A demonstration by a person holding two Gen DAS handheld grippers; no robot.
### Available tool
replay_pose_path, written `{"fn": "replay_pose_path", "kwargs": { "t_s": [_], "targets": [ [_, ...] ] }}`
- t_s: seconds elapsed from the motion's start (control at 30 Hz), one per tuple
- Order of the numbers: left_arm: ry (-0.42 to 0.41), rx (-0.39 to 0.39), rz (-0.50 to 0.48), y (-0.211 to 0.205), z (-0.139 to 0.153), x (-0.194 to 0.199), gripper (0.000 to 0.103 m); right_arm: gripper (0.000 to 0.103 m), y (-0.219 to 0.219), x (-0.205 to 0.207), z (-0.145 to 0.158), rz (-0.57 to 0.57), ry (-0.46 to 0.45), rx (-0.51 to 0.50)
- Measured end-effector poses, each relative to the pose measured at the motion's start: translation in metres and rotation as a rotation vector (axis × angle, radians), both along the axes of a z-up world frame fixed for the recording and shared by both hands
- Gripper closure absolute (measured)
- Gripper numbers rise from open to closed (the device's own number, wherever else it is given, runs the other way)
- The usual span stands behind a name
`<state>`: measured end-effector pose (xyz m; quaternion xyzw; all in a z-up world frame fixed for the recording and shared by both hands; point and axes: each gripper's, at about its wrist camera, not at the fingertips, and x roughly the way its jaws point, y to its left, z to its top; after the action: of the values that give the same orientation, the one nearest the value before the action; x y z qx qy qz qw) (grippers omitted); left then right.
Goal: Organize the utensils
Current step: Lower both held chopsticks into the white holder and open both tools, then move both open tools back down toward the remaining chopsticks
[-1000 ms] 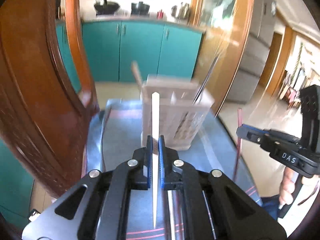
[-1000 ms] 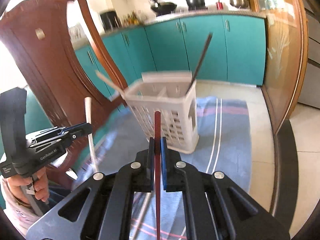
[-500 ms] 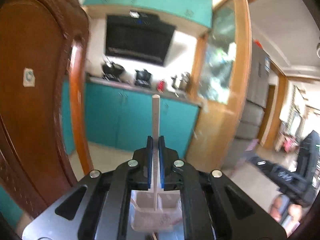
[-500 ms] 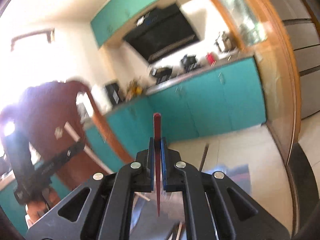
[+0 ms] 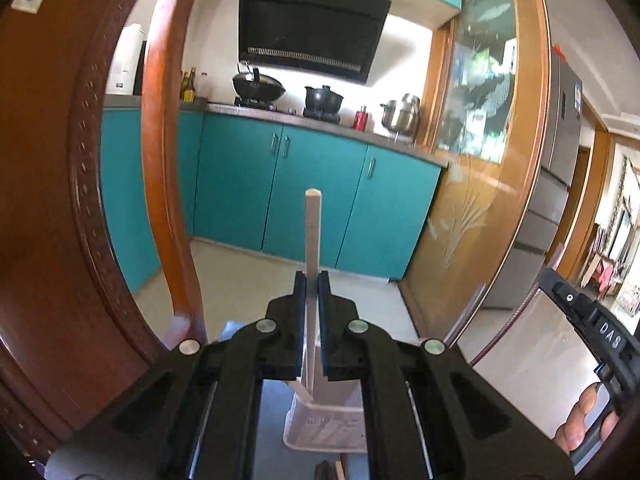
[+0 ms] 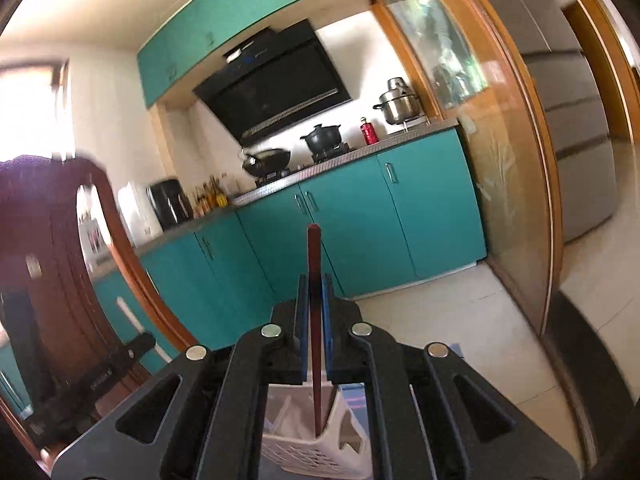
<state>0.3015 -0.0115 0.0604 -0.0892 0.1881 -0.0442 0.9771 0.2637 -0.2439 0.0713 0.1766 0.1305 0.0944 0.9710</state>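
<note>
My left gripper (image 5: 311, 280) is shut on a white chopstick (image 5: 311, 232) held upright; its lower end reaches down into the white slotted utensil basket (image 5: 324, 426) under the jaws. My right gripper (image 6: 315, 284) is shut on a dark red chopstick (image 6: 314, 256), also upright, with its lower end inside the same basket (image 6: 308, 456). The right gripper's body shows at the right edge of the left wrist view (image 5: 596, 328); the left gripper shows at the lower left of the right wrist view (image 6: 116, 364), with the white chopstick (image 6: 132, 316) above it.
A carved wooden chair back (image 5: 80, 200) stands close on the left. Teal kitchen cabinets (image 5: 304, 184) and a stove with pots (image 5: 324, 98) lie beyond. A glass sliding door with a wooden frame (image 5: 488, 168) is on the right. A blue cloth (image 5: 272, 432) lies under the basket.
Both grippers have tilted up from looking down at the basket to looking at the kitchen. Both chopsticks now stand upright with their lower ends in the basket.
</note>
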Motion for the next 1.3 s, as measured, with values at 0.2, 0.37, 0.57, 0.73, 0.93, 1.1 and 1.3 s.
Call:
{"fn": "replay_pose_path", "kwargs": {
  "t_s": [0.2,0.37,0.57,0.73,0.93,1.1,1.3],
  "targets": [
    [0.035,-0.002,-0.009,-0.001,-0.014,-0.005,0.096,0.093,0.030,0.002,-0.024,0.033,0.049,-0.123],
    [0.012,0.003,-0.013,0.001,-0.009,-0.022,0.081,0.066,0.027,-0.010,-0.027,0.006,0.050,-0.162],
    [-0.065,0.087,0.037,0.004,-0.002,-0.061,0.071,0.064,0.011,-0.031,-0.039,-0.049,0.084,-0.210],
    [-0.060,0.254,0.133,-0.001,-0.030,-0.088,0.070,0.064,0.014,-0.047,-0.084,0.012,0.202,-0.188],
    [0.300,0.187,0.006,0.002,-0.105,-0.053,0.070,0.064,0.071,-0.022,-0.166,0.321,0.564,-0.209],
    [0.375,0.196,-0.008,0.000,-0.119,-0.043,0.058,0.064,0.115,-0.020,-0.198,0.391,0.651,-0.364],
    [0.431,0.237,-0.007,0.000,-0.137,-0.040,0.056,0.086,0.119,-0.017,-0.210,0.408,0.720,-0.371]
  ]
}}
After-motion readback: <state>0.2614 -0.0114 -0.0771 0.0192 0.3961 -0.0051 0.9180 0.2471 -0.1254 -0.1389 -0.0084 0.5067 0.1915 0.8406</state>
